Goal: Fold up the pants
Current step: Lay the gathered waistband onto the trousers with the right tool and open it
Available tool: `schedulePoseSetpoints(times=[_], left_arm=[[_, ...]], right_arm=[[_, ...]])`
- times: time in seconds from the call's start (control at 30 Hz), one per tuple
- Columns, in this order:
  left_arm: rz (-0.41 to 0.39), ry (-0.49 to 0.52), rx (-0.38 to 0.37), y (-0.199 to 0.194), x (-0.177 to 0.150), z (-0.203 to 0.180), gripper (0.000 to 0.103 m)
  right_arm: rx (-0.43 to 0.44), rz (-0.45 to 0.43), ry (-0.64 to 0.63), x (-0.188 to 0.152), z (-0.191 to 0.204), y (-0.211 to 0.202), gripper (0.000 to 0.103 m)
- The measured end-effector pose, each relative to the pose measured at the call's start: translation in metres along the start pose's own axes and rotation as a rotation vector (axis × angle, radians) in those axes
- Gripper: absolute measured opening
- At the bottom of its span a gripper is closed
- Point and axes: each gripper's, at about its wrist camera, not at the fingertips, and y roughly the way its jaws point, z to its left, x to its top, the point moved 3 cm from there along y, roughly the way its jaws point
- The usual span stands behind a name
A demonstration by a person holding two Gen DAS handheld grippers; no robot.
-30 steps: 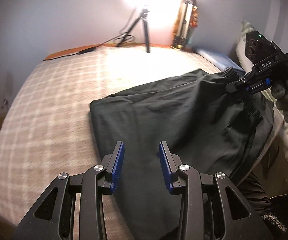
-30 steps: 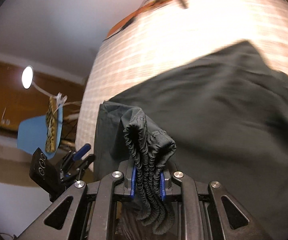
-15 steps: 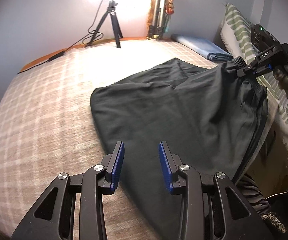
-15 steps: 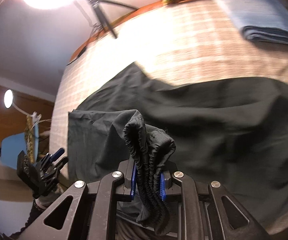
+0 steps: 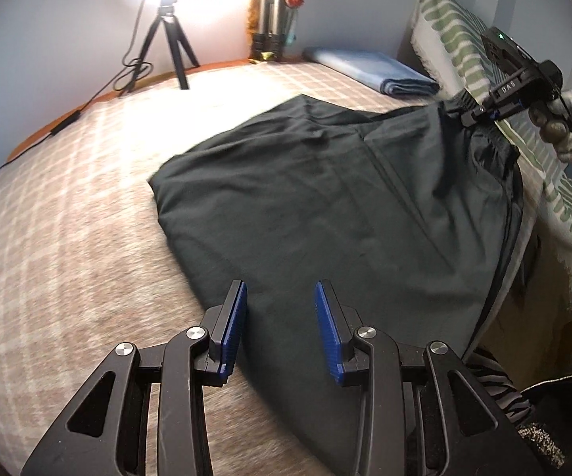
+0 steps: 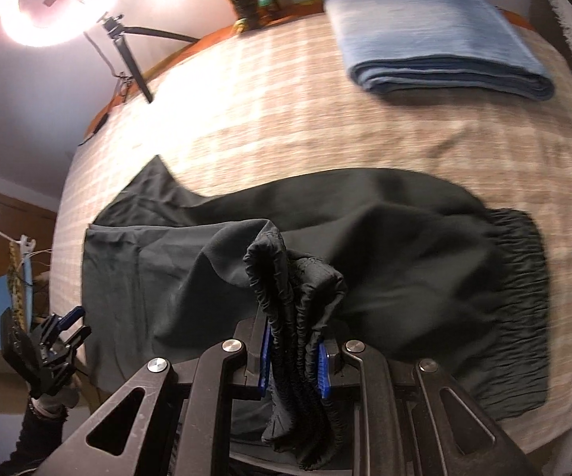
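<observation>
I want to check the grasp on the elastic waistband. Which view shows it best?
The right wrist view: the bunched waistband sits close up, clamped between the right gripper's blue fingers. The left wrist view shows that gripper only far off, with the waistband mostly hidden.

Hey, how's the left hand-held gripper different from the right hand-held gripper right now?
The left hand-held gripper has its jaws spread open with nothing between them; the right hand-held gripper is shut on the gathered waistband of the pants. The left hovers over the leg end of the pants, while the right lifts the waistband end above the bed. Both have black bodies and blue ribbed pads.
</observation>
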Motion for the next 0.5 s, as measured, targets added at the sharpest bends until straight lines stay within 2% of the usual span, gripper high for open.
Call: schedulePoseSetpoints(times=[0.27,0.3,0.33,0.37,0.4,0.43,0.5], left_arm=[[0.029,0.02,-0.004,0.01,-0.001,-0.01,0.034],[0.033,0.021,-0.003,0.011,-0.001,-0.01,0.034],[0.038,0.021,0.001,0.012,-0.002,-0.01,0.034],[0.041,0.022,0.004,0.013,-0.003,-0.01,0.034],[0.042,0.024,0.006,0.013,-0.003,-0.01,0.034],[0.042,0.03,0.009,0.012,-0.004,-0.011,0.034],[0.043,0.03,0.015,0.011,-0.005,-0.01,0.034]], right_arm=[[-0.07,-0.002,0.008,0.003,-0.033,0.0,0.018],[-0.074,-0.006,0.009,0.003,-0.036,0.0,0.02],[-0.081,-0.011,0.015,0.004,-0.04,0.001,0.029],[-0.095,-0.014,0.021,0.003,-0.042,0.002,0.033],[-0.134,-0.021,0.019,0.004,-0.045,0.001,0.043],[-0.157,-0.033,0.016,0.003,-0.046,-0.002,0.048],[-0.18,-0.076,0.012,0.002,-0.045,-0.011,0.049]])
